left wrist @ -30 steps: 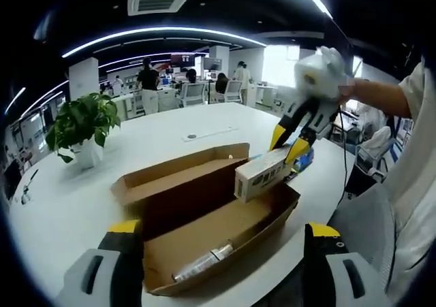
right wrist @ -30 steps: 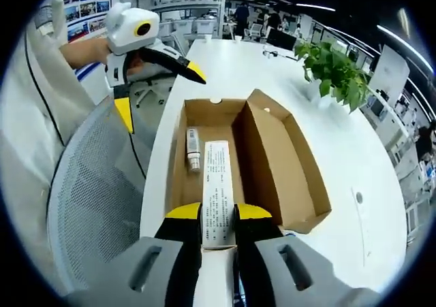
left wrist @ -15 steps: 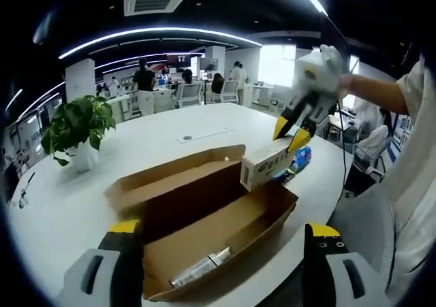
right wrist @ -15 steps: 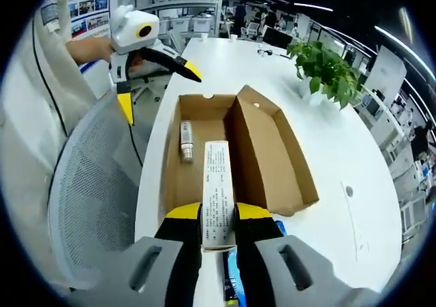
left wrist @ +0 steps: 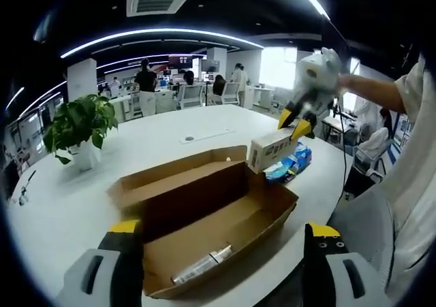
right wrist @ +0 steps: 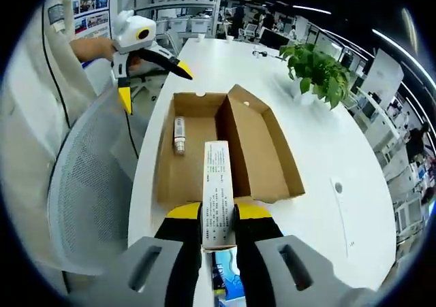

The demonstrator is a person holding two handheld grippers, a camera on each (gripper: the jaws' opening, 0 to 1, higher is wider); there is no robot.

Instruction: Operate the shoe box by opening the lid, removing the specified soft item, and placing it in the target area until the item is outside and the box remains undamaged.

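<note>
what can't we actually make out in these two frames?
- Print on the white carton: too small and blurred in both views.
- Blue packet: partly behind the carton in the left gripper view; cut off by the right gripper jaws in the right gripper view.
- Tube in the shoe box: label unreadable, too small.
- Whether the left gripper touches anything: nothing between its open jaws.
</note>
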